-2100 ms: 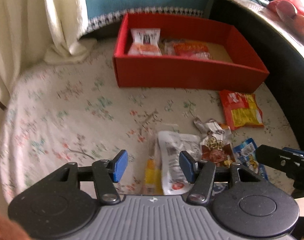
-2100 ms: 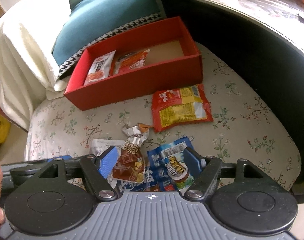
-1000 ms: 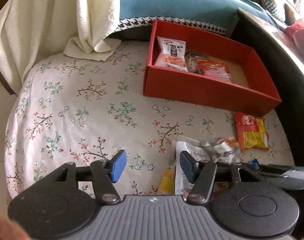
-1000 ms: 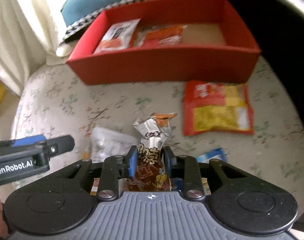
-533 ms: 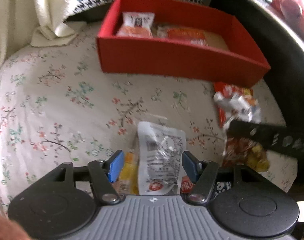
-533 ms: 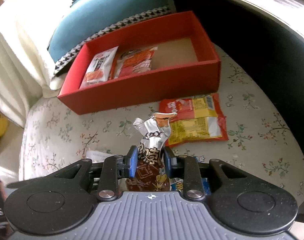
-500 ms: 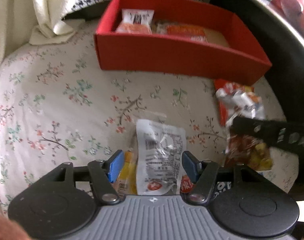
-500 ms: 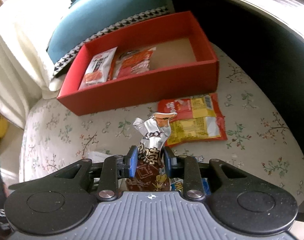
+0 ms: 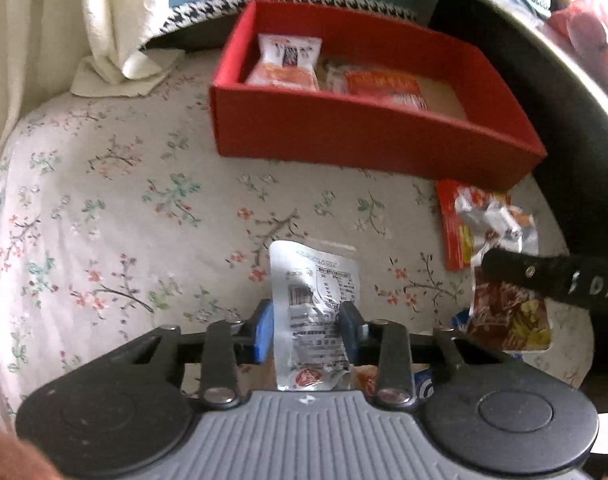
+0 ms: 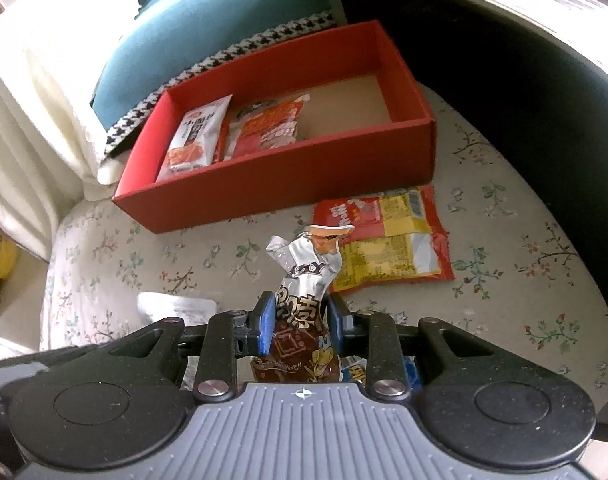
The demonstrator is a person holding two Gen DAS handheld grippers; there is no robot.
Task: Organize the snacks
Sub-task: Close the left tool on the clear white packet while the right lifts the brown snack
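Observation:
A red box (image 9: 344,136) (image 10: 287,176) stands at the back of the floral seat and holds a white-orange packet (image 10: 195,136) and a red-orange packet (image 10: 267,124). My left gripper (image 9: 306,328) points down at a white printed packet (image 9: 316,280). Its jaws are closing, and the blue pads press the packet's two sides. My right gripper (image 10: 299,320) is shut on a brown and silver snack bag (image 10: 304,272), held upright above the seat. That bag (image 9: 508,320) hangs at the right of the left wrist view. A red-yellow packet (image 10: 388,240) lies flat in front of the box.
A blue packet (image 10: 408,372) lies under the right gripper. A white cloth (image 10: 35,80) and a teal cushion (image 10: 207,20) lie behind and left of the box. A dark table edge (image 10: 524,60) curves along the right. Bare floral fabric (image 9: 103,220) stretches to the left.
The left jaws stood wide around the white packet and have now come together on it. The right gripper holds the brown bag much as before.

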